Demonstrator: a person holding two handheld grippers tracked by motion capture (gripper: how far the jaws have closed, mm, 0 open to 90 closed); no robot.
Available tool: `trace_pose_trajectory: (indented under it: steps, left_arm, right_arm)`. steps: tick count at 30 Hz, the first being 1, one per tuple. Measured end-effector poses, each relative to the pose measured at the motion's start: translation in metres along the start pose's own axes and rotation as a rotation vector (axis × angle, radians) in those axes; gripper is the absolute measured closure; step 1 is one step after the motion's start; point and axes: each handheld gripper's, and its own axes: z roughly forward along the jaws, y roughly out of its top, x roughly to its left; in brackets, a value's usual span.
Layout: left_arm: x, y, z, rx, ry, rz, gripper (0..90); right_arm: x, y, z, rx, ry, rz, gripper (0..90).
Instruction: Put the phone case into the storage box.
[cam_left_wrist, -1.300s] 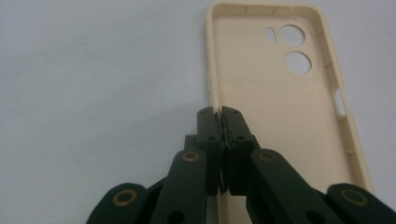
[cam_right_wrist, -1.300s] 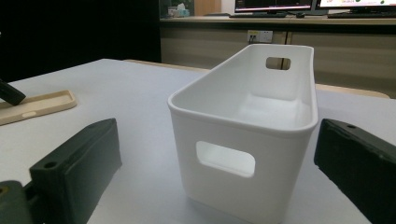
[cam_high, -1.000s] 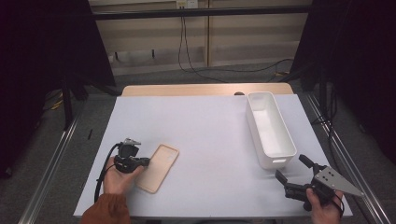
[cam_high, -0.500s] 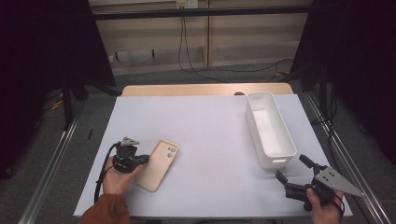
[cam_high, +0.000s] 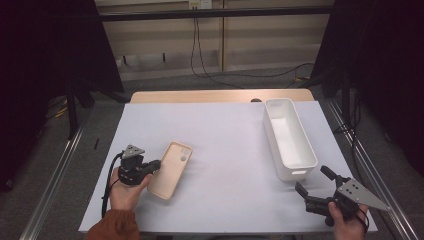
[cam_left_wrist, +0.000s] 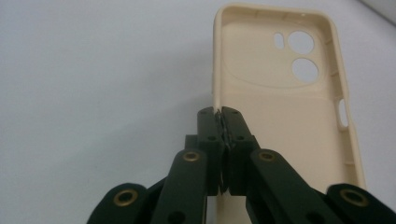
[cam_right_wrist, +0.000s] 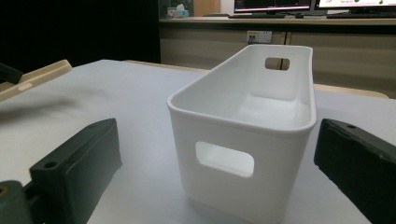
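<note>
The right hand-held gripper (cam_high: 314, 184) rests at the near right corner of the white-covered desk (cam_high: 225, 130), held by the person's right hand (cam_high: 345, 222). Its two black jaws stand wide apart with nothing between them. In the right gripper view, the jaws frame the near end wall of the white rectangular plastic bin without touching it.

The left hand-held gripper (cam_high: 156, 165) is at the near left of the desk, held by the person's left hand (cam_high: 125, 192), which emerges from a rust-coloured sleeve (cam_high: 112, 227). Its jaws are clamped together on the thin side wall of the beige rubbery phone case (cam_left_wrist: 285, 102). The grip point lies on one long edge of the case, roughly at mid-length. The open cavity of the case faces up, with the camera cut-outs at the far end. In the right gripper view, the far end of the case stands raised above the desk surface, with its shadow beneath.

The white rectangular plastic bin (cam_high: 290, 137) stands upright on the far right part of the desk, well apart from the phone case. It has a handle slot in each end wall. Its interior is bare.
</note>
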Motion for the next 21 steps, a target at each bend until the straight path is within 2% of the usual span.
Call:
trace_pose_trajectory:
  steps: [7, 14, 21]
  left_arm:
    - [-0.006, 0.001, -0.006, -0.073, -0.007, 0.019, 87.9]
    - [-0.01, 0.002, -0.011, -0.136, -0.008, 0.005, 87.9]
    - [-0.018, 0.004, -0.017, -0.201, -0.026, 0.034, 87.9]
  right_arm:
    - [0.0, 0.0, 0.0, 0.0, 0.001, 0.002, 0.1]
    - [0.0, 0.0, 0.0, -0.004, 0.003, 0.002, 0.1]
    - [0.001, 0.001, -0.001, -0.01, 0.0, 0.013, 0.0]
